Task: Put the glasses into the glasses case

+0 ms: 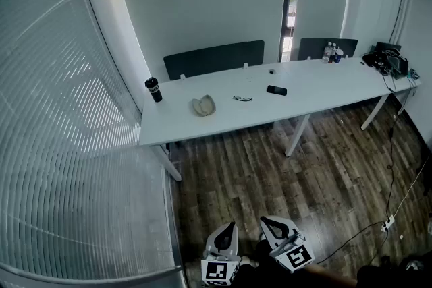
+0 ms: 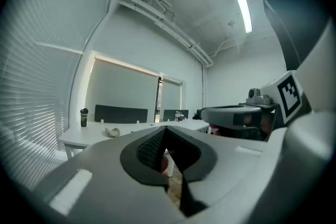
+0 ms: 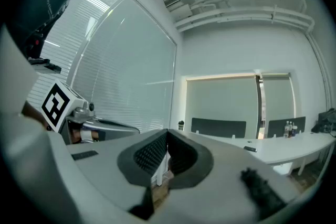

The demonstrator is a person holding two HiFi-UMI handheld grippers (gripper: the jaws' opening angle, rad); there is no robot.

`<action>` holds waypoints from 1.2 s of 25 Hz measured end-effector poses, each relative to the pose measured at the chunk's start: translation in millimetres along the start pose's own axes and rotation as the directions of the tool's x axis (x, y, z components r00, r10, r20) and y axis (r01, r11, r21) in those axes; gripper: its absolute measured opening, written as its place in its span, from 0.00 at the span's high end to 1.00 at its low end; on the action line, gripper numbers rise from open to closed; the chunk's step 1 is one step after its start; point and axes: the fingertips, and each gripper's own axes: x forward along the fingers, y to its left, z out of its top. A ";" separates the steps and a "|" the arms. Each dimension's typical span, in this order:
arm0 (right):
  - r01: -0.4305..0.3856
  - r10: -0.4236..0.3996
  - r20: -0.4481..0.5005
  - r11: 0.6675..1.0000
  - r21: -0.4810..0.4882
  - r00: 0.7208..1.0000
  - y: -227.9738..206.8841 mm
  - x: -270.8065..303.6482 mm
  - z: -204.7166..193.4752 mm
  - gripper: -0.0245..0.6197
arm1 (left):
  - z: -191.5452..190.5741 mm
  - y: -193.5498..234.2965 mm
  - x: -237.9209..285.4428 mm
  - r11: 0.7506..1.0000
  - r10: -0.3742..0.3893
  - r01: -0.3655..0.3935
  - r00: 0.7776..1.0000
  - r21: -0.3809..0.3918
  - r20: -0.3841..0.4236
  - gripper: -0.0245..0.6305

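The glasses (image 1: 242, 98) are seen lying on the white counter (image 1: 324, 88), near the beige glasses case (image 1: 203, 105) but apart from it. A black phone (image 1: 277, 90) and a dark tumbler (image 1: 154, 89) are also set there. The left claw (image 1: 228, 227) and the right claw (image 1: 268, 222) are held level over the wooden floor (image 1: 270, 172), well apart from the counter. Each is closed tip to tip, with nothing gripped.
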 end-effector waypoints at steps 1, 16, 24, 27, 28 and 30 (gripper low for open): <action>-0.001 0.001 -0.003 1.000 -0.002 1.000 -2.9 2.3 -1.2 0.95 | 0.6 3.5 4.4 1.000 0.006 -0.006 1.000 -0.011 -0.003 0.95; 0.019 -0.019 -0.003 0.998 0.068 1.000 -98.5 26.6 -11.2 0.95 | 6.7 -0.4 90.4 0.999 0.034 -0.035 0.997 -0.019 -0.070 0.95; 0.033 -0.043 0.045 0.980 0.195 0.998 -160.7 43.8 -3.0 0.95 | 22.3 6.3 138.5 0.998 0.054 -0.053 0.996 0.016 -0.068 0.95; 0.002 -0.014 0.061 0.980 0.200 0.998 -171.7 49.5 -2.8 0.95 | 29.9 13.4 149.4 0.996 0.088 -0.087 0.994 0.018 -0.064 0.95; -0.007 -0.006 0.066 0.980 0.201 0.998 -175.0 50.2 -3.6 0.95 | 29.2 13.9 151.5 0.995 0.094 -0.092 0.994 0.028 -0.060 0.95; -0.014 -0.001 0.077 0.982 0.190 0.997 -185.4 52.0 -7.0 0.95 | 26.6 13.0 158.1 0.994 0.102 -0.101 0.993 0.035 -0.052 0.95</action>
